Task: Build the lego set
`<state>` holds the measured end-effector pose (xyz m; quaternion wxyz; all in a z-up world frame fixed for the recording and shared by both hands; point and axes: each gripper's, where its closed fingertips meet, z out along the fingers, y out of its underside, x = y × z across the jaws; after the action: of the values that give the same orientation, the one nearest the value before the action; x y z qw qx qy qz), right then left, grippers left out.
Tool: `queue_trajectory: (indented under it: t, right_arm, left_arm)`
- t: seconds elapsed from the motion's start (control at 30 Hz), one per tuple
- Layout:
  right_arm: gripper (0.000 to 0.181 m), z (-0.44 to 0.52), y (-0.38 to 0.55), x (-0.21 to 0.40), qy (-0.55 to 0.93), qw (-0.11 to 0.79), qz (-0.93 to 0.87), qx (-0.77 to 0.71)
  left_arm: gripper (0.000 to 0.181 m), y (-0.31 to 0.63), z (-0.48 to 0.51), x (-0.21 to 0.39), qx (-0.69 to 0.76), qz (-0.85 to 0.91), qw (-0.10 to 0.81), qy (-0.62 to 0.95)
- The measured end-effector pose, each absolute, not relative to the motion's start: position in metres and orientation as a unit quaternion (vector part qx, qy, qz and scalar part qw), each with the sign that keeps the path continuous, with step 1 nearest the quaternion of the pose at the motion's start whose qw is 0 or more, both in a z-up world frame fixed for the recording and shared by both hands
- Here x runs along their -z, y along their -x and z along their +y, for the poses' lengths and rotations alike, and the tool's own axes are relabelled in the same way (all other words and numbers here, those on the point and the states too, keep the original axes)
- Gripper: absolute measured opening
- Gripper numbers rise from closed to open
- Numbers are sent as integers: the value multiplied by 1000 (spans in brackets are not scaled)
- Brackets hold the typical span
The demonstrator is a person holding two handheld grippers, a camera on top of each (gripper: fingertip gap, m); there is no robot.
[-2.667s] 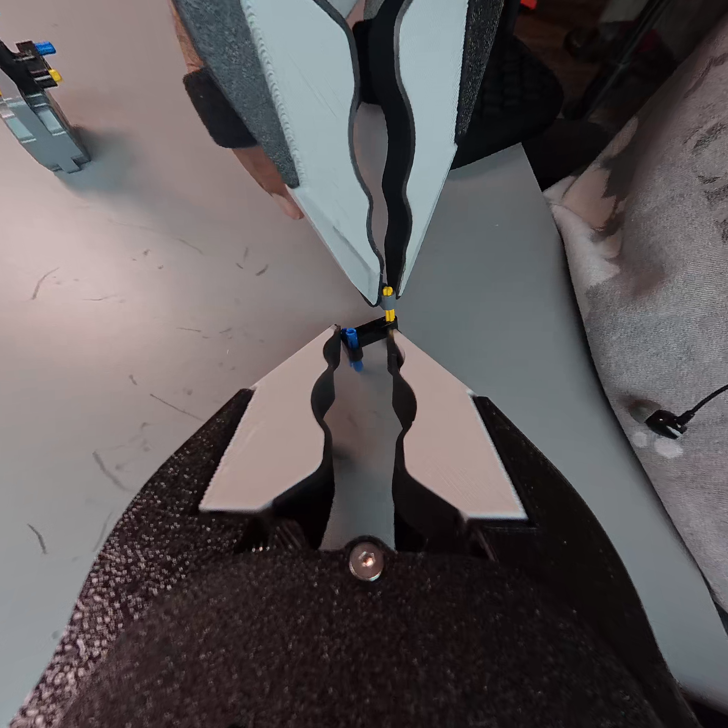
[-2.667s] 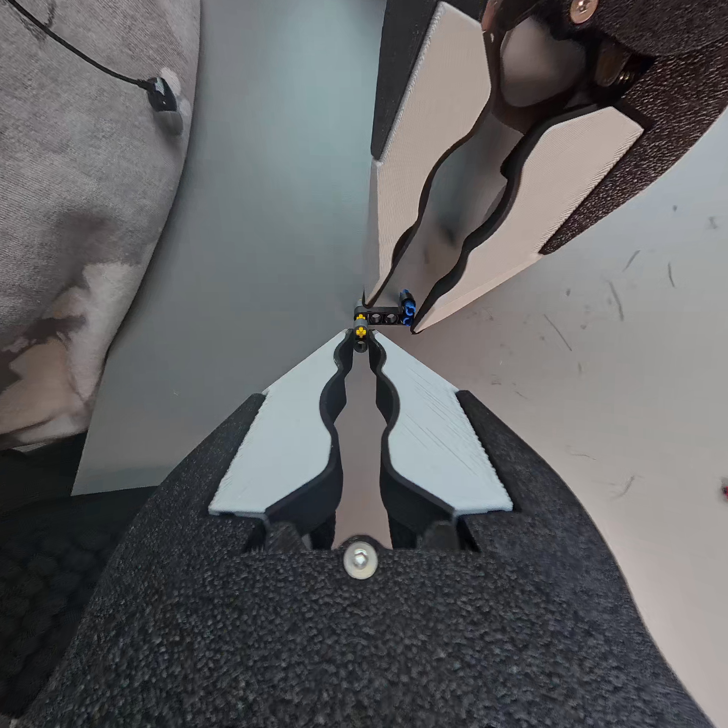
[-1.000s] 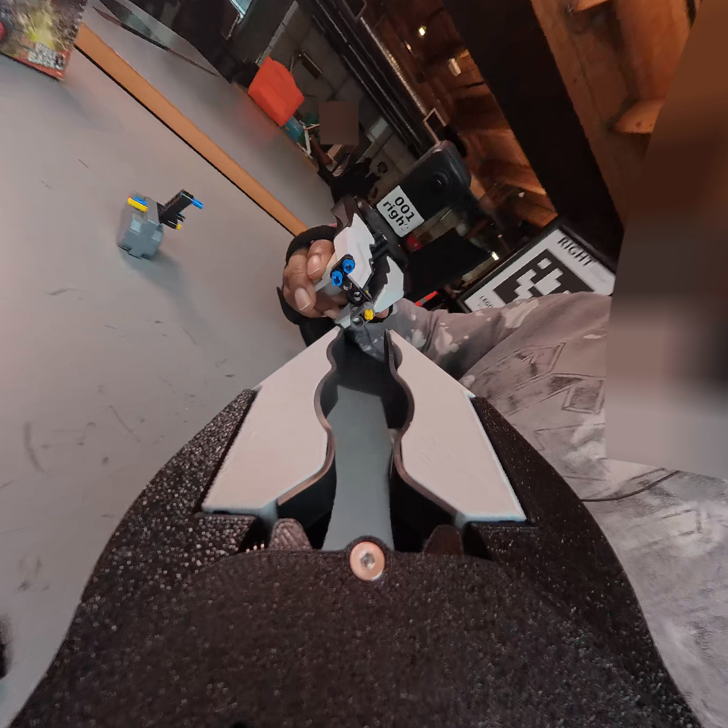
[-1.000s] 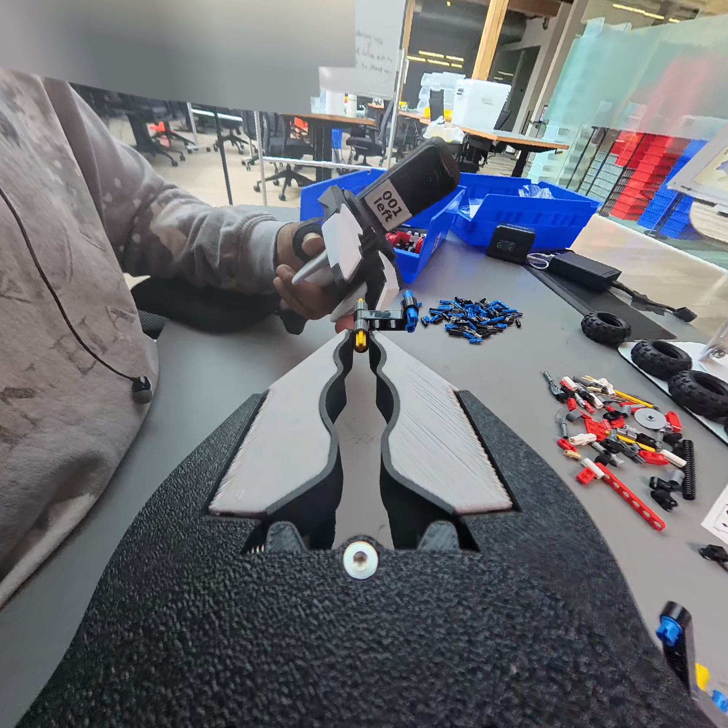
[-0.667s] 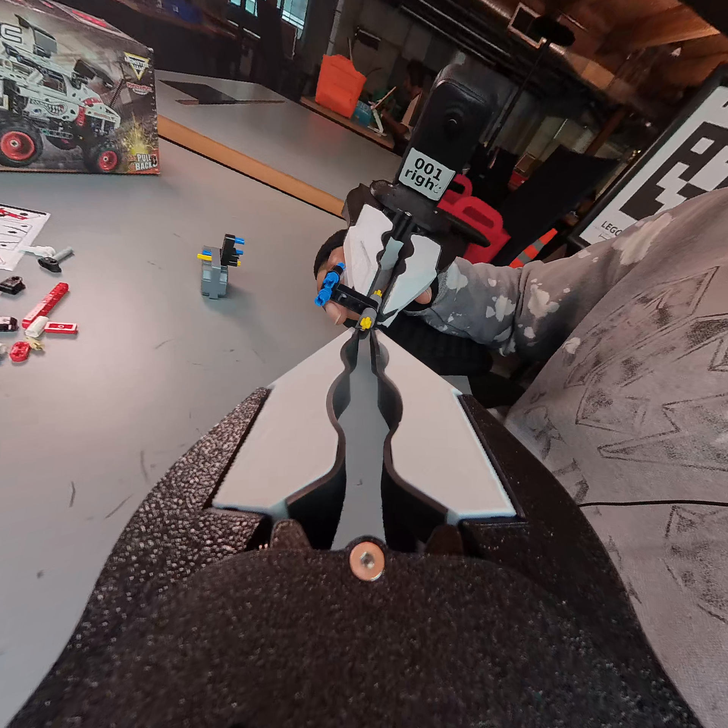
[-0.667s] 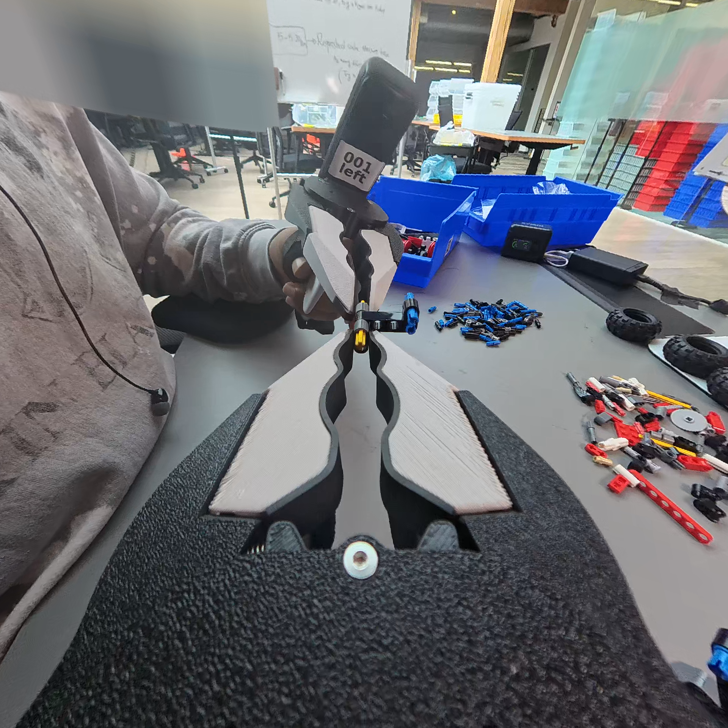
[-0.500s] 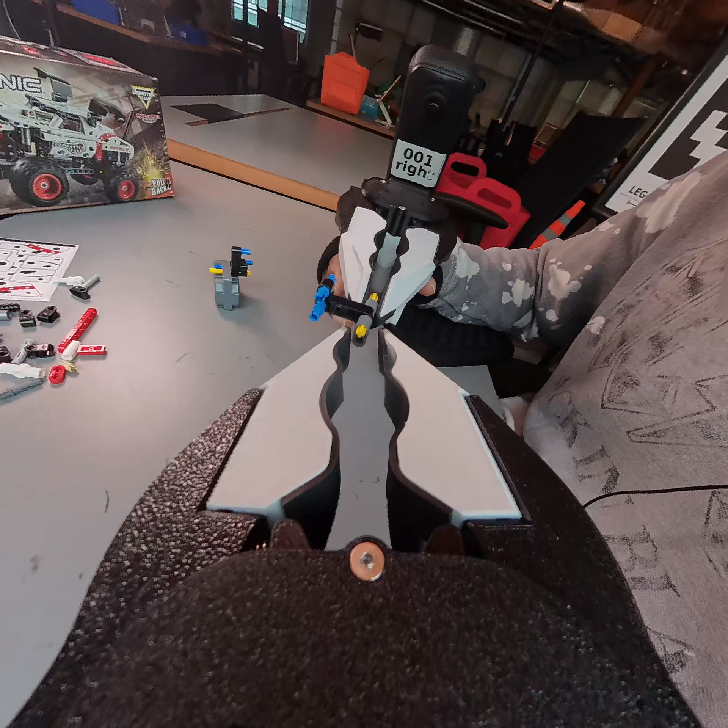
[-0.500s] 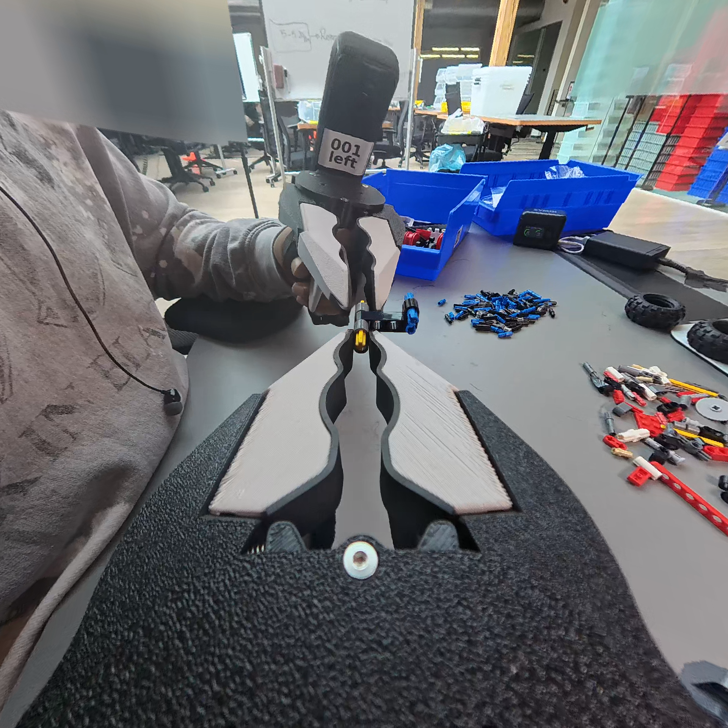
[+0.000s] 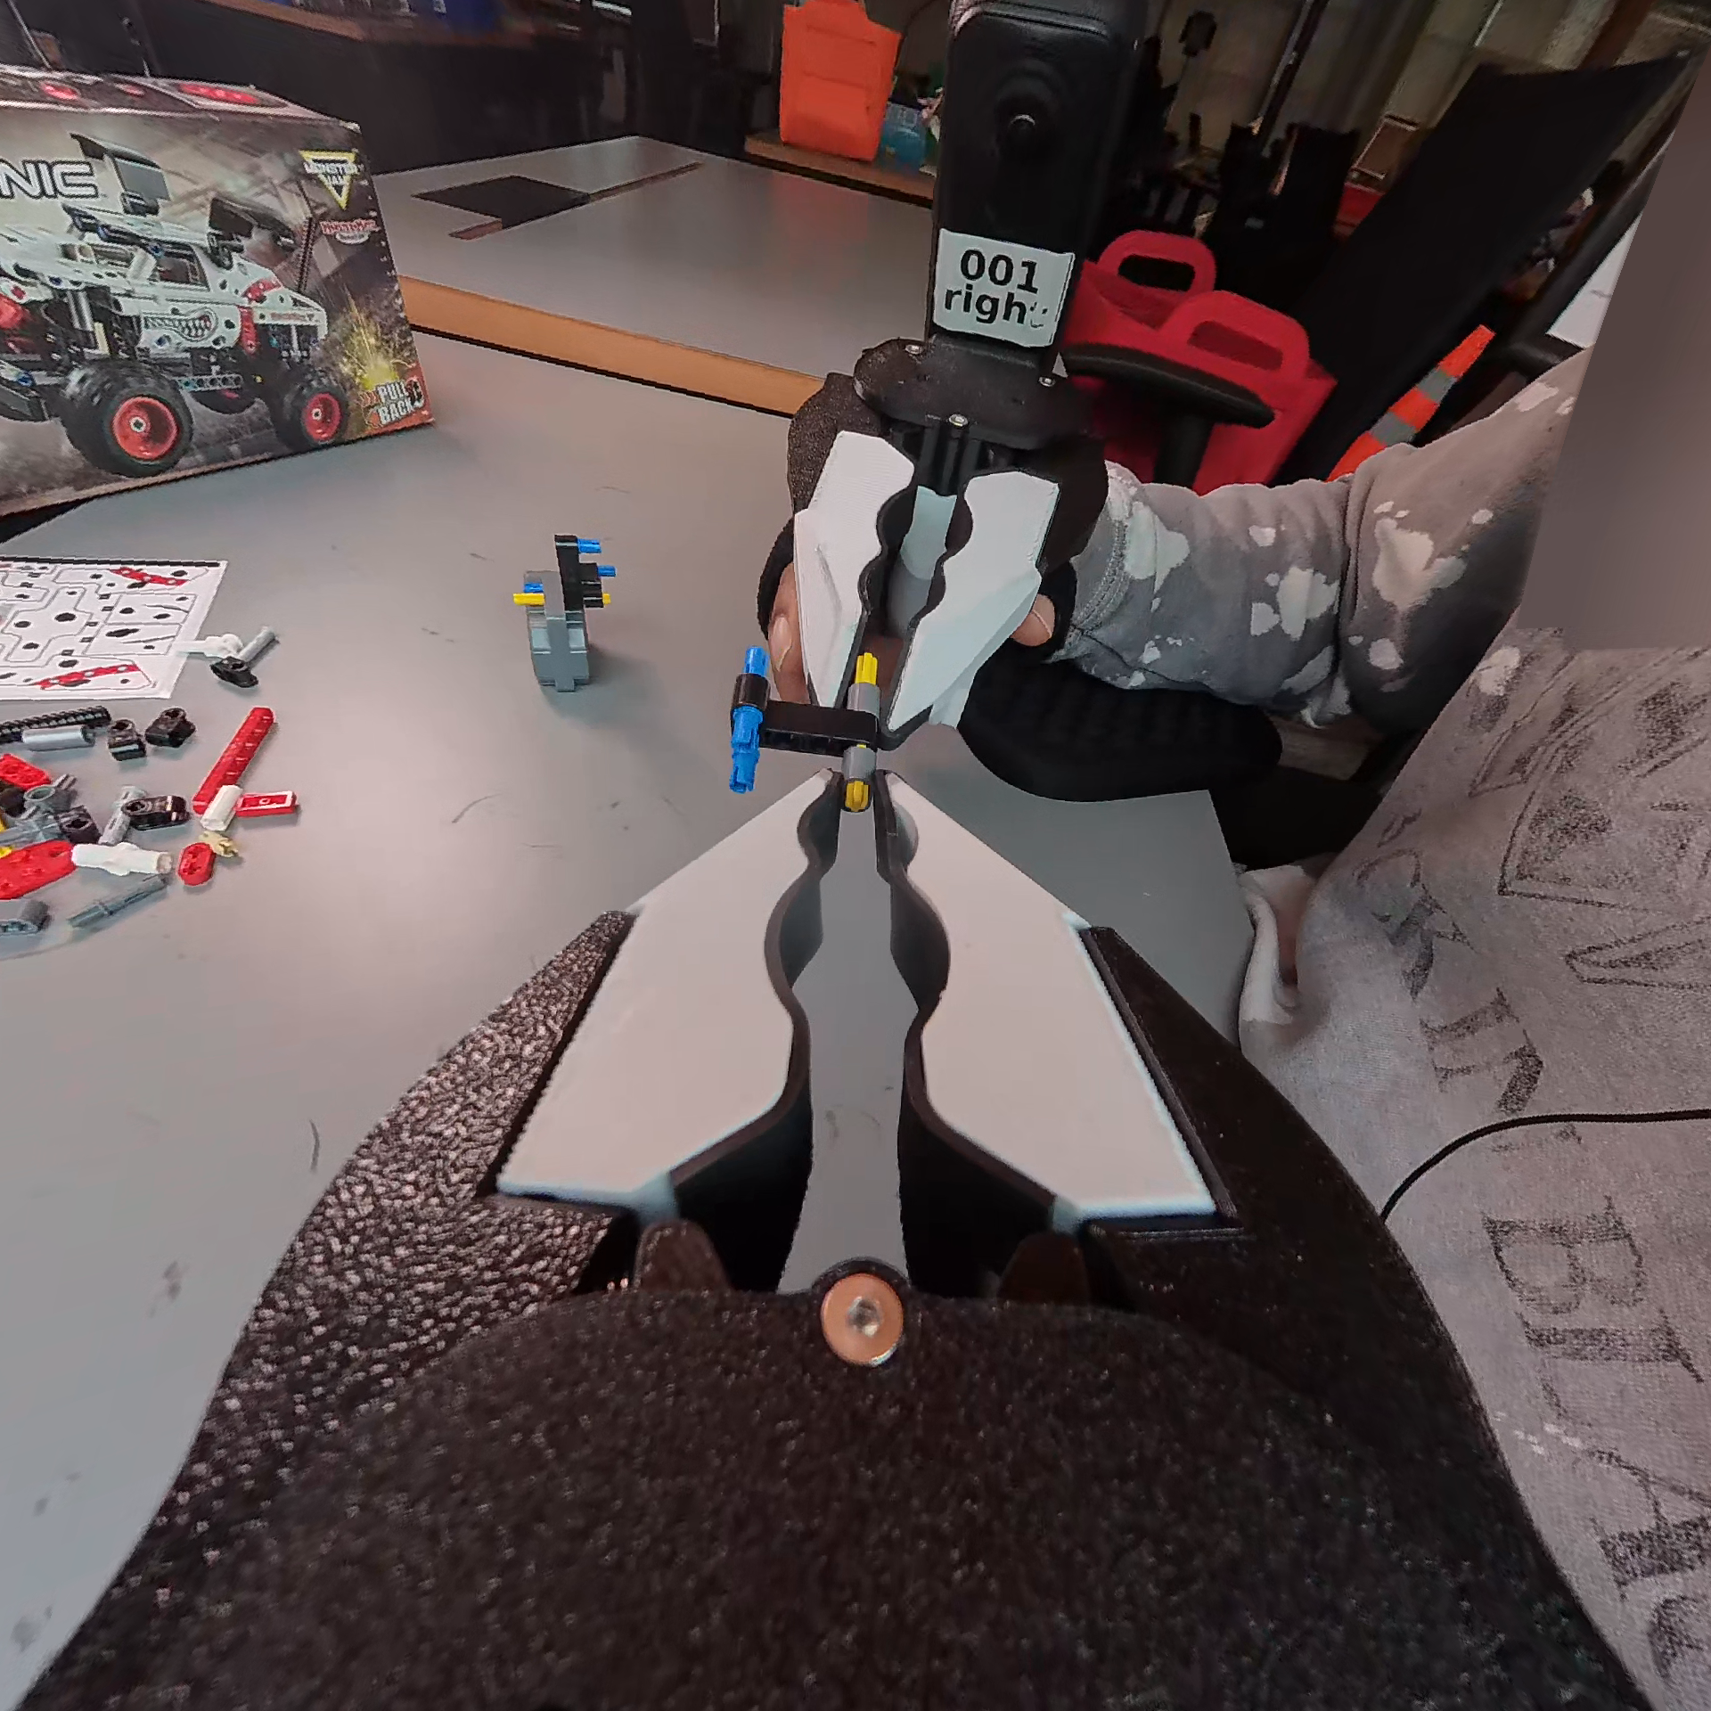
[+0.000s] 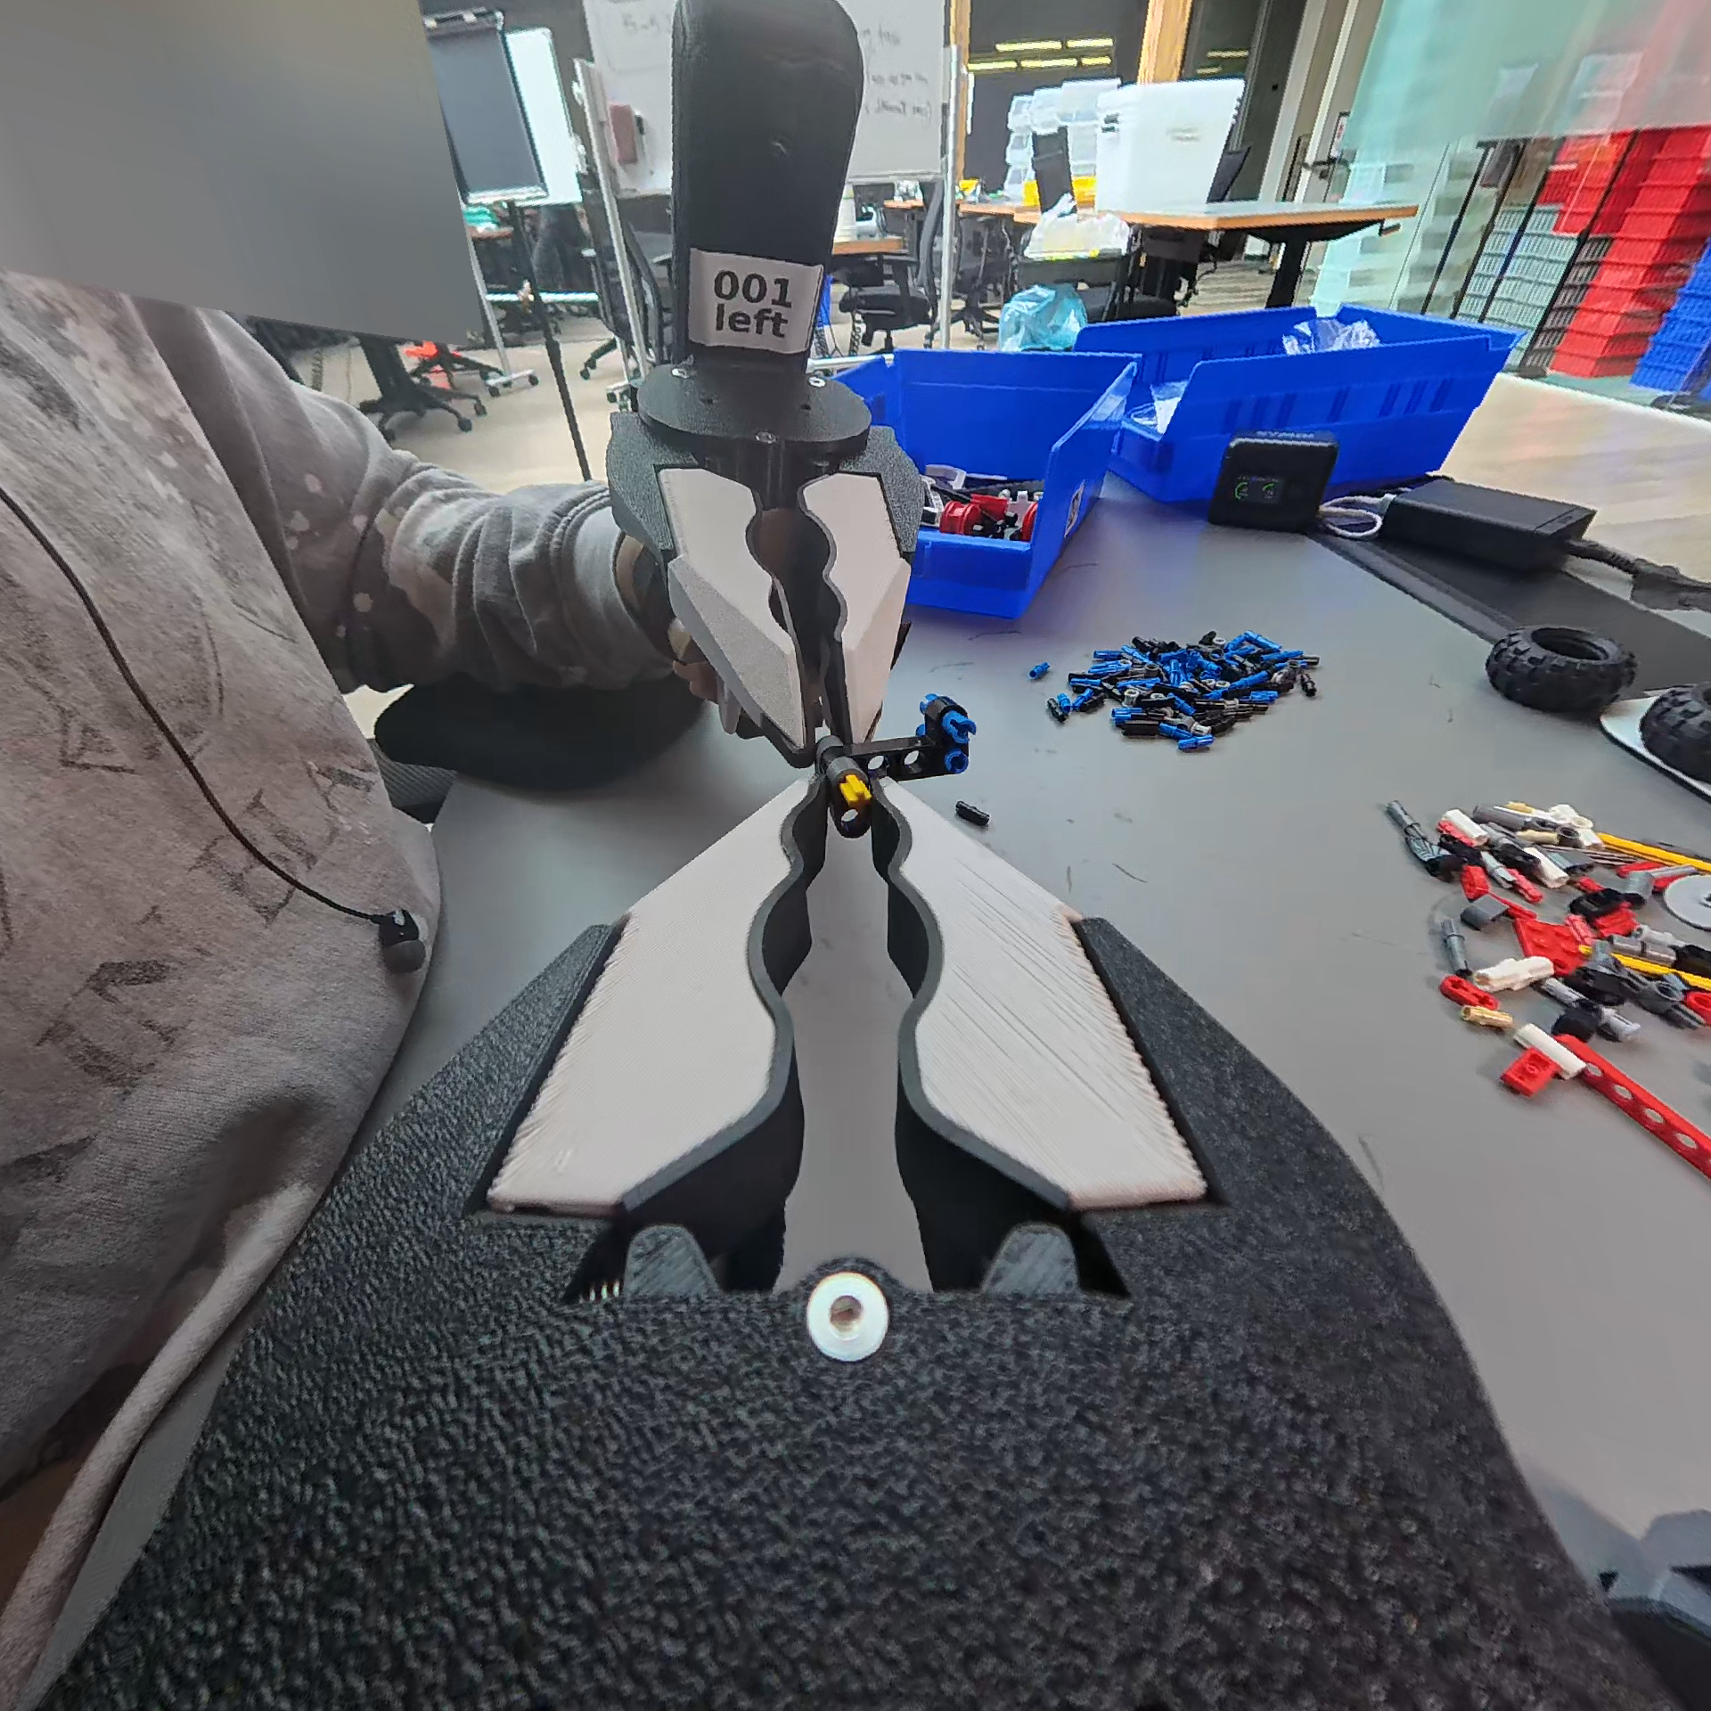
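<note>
A small assembly [image 9: 805, 727] of a black beam, a blue pin and a grey-and-yellow axle piece is held in the air between the two grippers. In the right wrist view the assembly [image 10: 903, 759] points right from the tips. My right gripper [image 10: 847, 804] is shut on its yellow-ended connector. My left gripper [image 9: 855, 787] faces it tip to tip, and its fingers are closed on the yellow axle end. The right gripper [image 9: 880, 727] and left gripper [image 10: 819, 741] each show in the other's view. A grey partial build [image 9: 563, 616] stands on the table farther left.
A grey table [image 9: 463, 926] holds the set's box [image 9: 185, 305], an instruction sheet [image 9: 93, 620] and loose red, black and grey parts [image 9: 111, 815]. On the other side are blue bins [image 10: 1000, 481], a pile of blue and black pins [image 10: 1185, 685], tyres [image 10: 1560, 667] and more parts [image 10: 1592, 926]. A person's torso is close by. The grippers are tip to tip, or close to it. The grey partial build [image 9: 563, 616] is about 20 cm from both grippers' fingertips.
Both grippers rose from pointing down at the table to level, still tip to tip. My left fingers narrowed onto the yellow axle end. The right gripper kept hold of the assembly.
</note>
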<state>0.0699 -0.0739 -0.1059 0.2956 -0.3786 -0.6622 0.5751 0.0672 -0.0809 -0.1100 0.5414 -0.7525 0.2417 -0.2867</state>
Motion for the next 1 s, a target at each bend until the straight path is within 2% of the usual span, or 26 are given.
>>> queue_trajectory:
  t: [0.37,0.57,0.7,1.0]
  right_arm:
    - [9,-76,-73,122,370,298,-696,-539]
    - [9,-71,-70,119,375,288,-672,-569]
    - [9,-68,-74,102,359,262,-620,-647]
    - [9,-75,-82,93,330,265,-617,-663]
  left_arm:
    - [5,-73,-80,126,273,253,525,766]
    - [7,-69,-77,121,279,254,525,763]
    - [26,-65,-86,111,306,265,529,746]
    - [33,-53,-85,113,330,244,538,737]
